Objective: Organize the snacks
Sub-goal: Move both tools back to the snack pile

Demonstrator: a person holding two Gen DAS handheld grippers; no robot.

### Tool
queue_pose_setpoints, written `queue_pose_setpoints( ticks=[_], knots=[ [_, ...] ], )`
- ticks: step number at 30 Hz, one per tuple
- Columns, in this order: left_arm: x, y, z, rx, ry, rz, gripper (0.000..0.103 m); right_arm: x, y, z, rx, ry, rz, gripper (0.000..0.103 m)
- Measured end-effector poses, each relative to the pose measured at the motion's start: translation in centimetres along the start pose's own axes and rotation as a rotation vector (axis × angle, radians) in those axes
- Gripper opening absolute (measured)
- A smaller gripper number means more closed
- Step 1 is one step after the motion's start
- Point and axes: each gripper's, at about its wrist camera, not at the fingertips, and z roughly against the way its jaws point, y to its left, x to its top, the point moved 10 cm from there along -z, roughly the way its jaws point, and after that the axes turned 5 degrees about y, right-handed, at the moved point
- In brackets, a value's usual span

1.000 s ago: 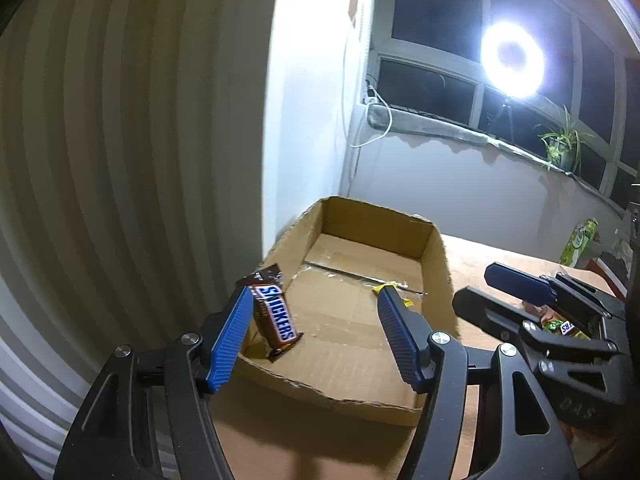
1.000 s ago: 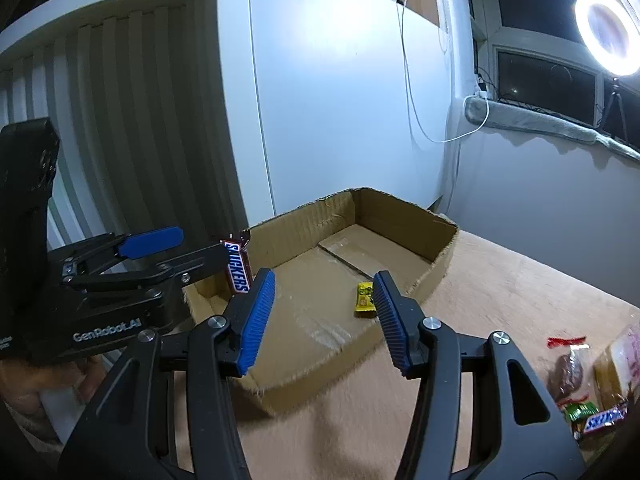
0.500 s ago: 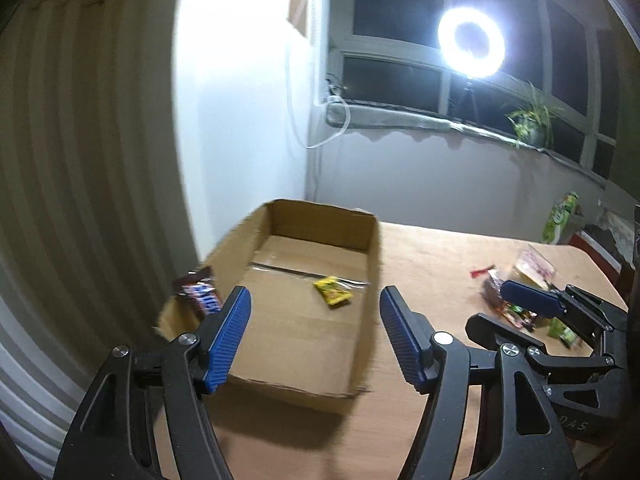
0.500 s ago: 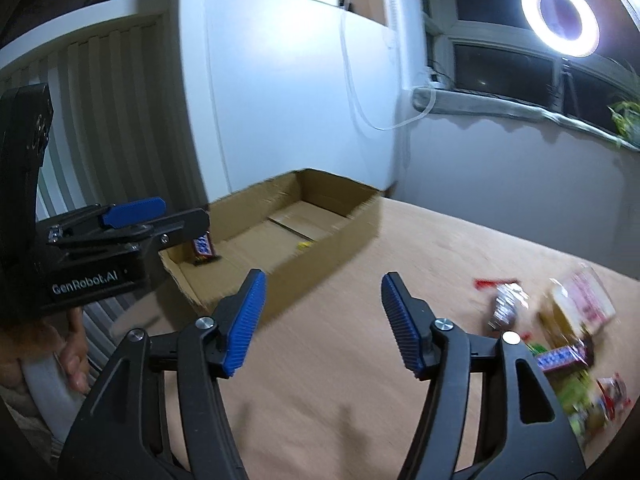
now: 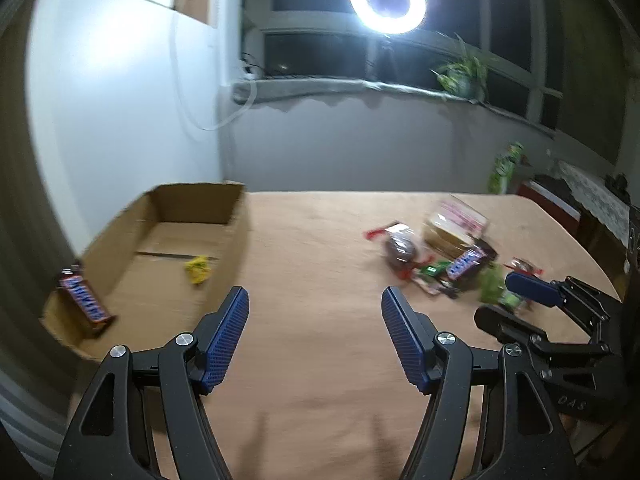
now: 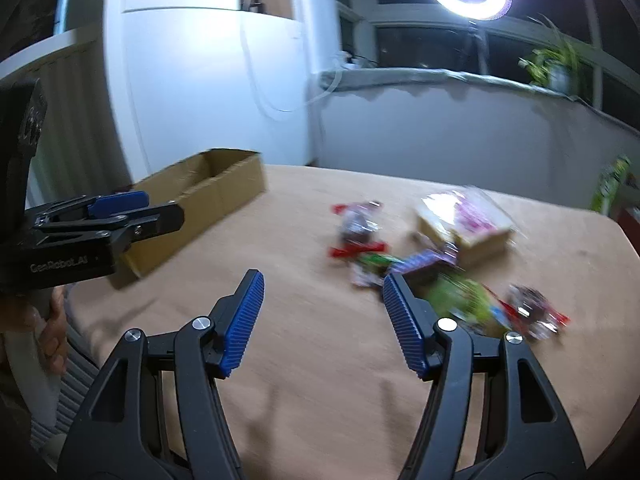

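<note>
A shallow cardboard box (image 5: 236, 216) sits at the table's left end. In it a Snickers bar (image 5: 84, 300) leans at the near corner and a small yellow candy (image 5: 197, 270) lies on the floor. A loose snack pile (image 5: 440, 256) lies to the right, with a second Snickers (image 5: 466, 262), a clear biscuit bag (image 5: 456, 224) and green wrappers. My left gripper (image 5: 314, 300) is open and empty over bare table between box and pile. My right gripper (image 6: 323, 280) is opening, nothing between its fingers, with the pile (image 6: 432, 264) just beyond its right fingertip.
The tan table (image 5: 320, 232) ends in a curved edge at the right. A ring light (image 5: 386, 0) and a potted plant (image 5: 462, 74) stand by the window. A green packet (image 5: 504, 168) sits at the far right. A person's hand (image 6: 52, 332) holds the left gripper's handle.
Both grippers swung right, away from the box and toward the snack pile. The Snickers stays in the box. The right jaws have spread wider.
</note>
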Motion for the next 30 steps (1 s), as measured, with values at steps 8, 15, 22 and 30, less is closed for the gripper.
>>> queue_pose_setpoints(
  ticks=[8,15,22,30],
  knots=[
    [-1.1,-6.0,-2.6,-0.07,0.072,-0.072,0.069,-3.2,-7.3,1.3,-0.091,0.047,-0.086,0.075],
    [-2.2,-13.0,-5.8,-0.23,0.145,-0.133,0.069,-5.5,-12.1,1.7,-0.128,0.112,-0.145,0.075],
    [-1.3,-17.6,-7.9,-0.317,0.159,-0.205,0.063,-4.9,-14.0,1.8,-0.071,0.118,-0.174,0.049],
    [-1.6,-18.0,-9.6,-0.405,0.254,-0.177,0.047,-4.3,-11.9,-0.7,-0.007,0.176,-0.115,0.045]
  ],
)
